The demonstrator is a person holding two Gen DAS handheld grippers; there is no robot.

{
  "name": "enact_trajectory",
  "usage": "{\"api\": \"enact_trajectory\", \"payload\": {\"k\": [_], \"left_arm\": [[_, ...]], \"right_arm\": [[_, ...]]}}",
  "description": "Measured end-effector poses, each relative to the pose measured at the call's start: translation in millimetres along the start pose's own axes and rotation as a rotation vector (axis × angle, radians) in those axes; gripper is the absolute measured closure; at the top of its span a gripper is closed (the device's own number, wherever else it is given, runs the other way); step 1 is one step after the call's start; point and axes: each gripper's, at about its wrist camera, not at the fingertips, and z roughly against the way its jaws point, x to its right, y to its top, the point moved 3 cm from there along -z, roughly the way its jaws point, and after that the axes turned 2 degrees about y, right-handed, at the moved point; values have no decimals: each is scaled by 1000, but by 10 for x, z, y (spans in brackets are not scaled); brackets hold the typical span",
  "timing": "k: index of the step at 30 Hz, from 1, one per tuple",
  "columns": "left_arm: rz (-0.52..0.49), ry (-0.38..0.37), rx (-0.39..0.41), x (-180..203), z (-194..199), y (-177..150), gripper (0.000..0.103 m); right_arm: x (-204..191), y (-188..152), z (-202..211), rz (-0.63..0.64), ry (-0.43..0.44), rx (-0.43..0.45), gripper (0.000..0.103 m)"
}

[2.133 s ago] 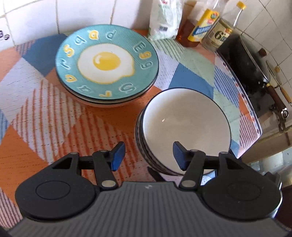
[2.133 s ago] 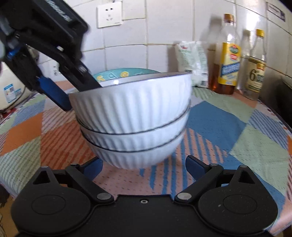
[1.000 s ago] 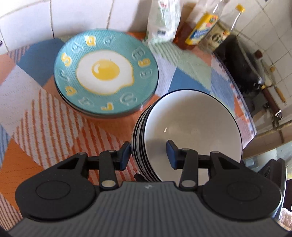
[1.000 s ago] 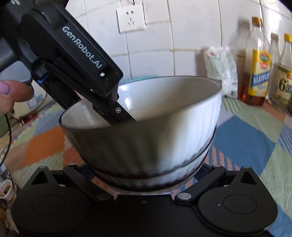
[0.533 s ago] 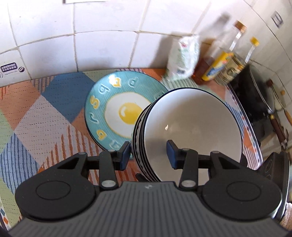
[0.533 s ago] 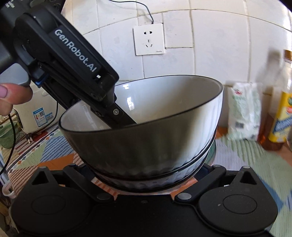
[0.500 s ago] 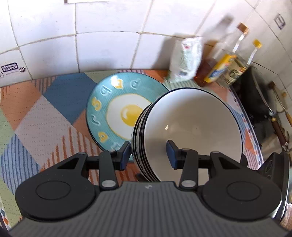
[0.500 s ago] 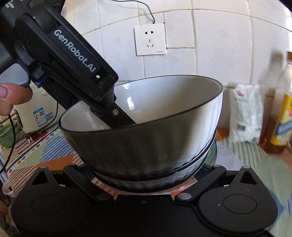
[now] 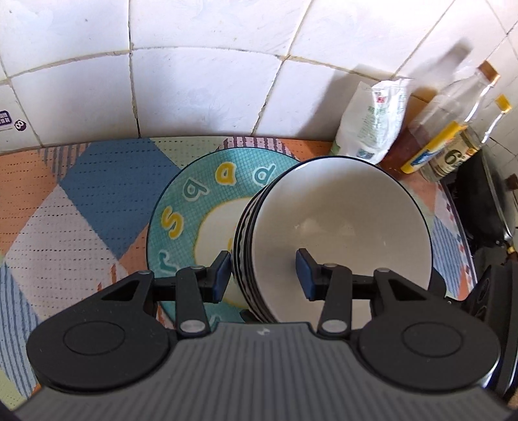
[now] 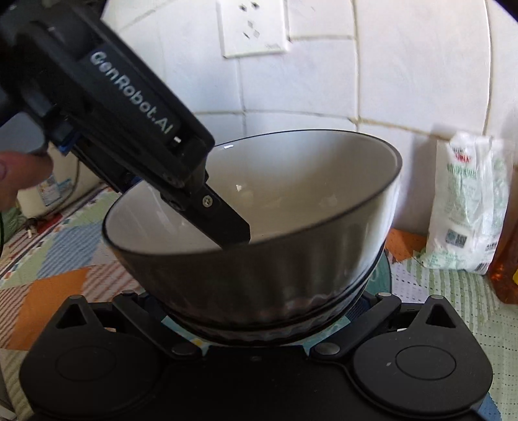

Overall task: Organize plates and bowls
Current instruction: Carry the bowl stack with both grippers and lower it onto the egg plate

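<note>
The patchwork tablecloth (image 9: 81,200) covers the counter up to the white tiled wall (image 9: 200,74). A teal egg-print plate (image 9: 194,207) lies on it. The stack of white ribbed bowls (image 9: 340,226) is held above that plate and hides its right half. The left gripper (image 9: 264,272) is clamped on the stack's near wall, one pad outside and one inside. In the right wrist view the right gripper (image 10: 259,311) sits against the base of the stack; its fingertips are hidden beneath the bowls, so its grip cannot be confirmed. Against the wall to the right stand a white packet (image 9: 372,123), an oil bottle (image 9: 440,136) and a vinegar bottle (image 9: 466,145). A wall socket (image 10: 252,27) is mounted above.
</note>
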Motion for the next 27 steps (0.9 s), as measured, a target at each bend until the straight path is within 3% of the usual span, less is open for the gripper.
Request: {"api": "enact_trajectory", "payload": {"k": [3, 7, 10, 17, 22, 25, 27], "left_arm": [[0, 13, -20, -42, -62, 23, 61], [-1, 29, -20, -77, -55, 60, 61], [49, 32, -22, -144, -70, 102, 61], [169, 4, -70, -319, -98, 129, 63], [127, 104, 10, -366, 221, 232, 62], [77, 145, 74, -335, 480, 187, 59], [60, 179, 107, -316, 638, 110, 55]], "right_arm": [[-43, -19, -96, 62, -32, -27, 0], [31, -7, -153, 14, 8, -23, 0], [-18, -2, -176, 23, -3, -14, 0], [59, -74, -161, -15, 61, -31, 0], [-119, -52, -208, 105, -33, -85, 0], [-140, -14, -133, 122, -14, -163, 0], [-139, -15, -1, 102, 8, -155, 0]]}}
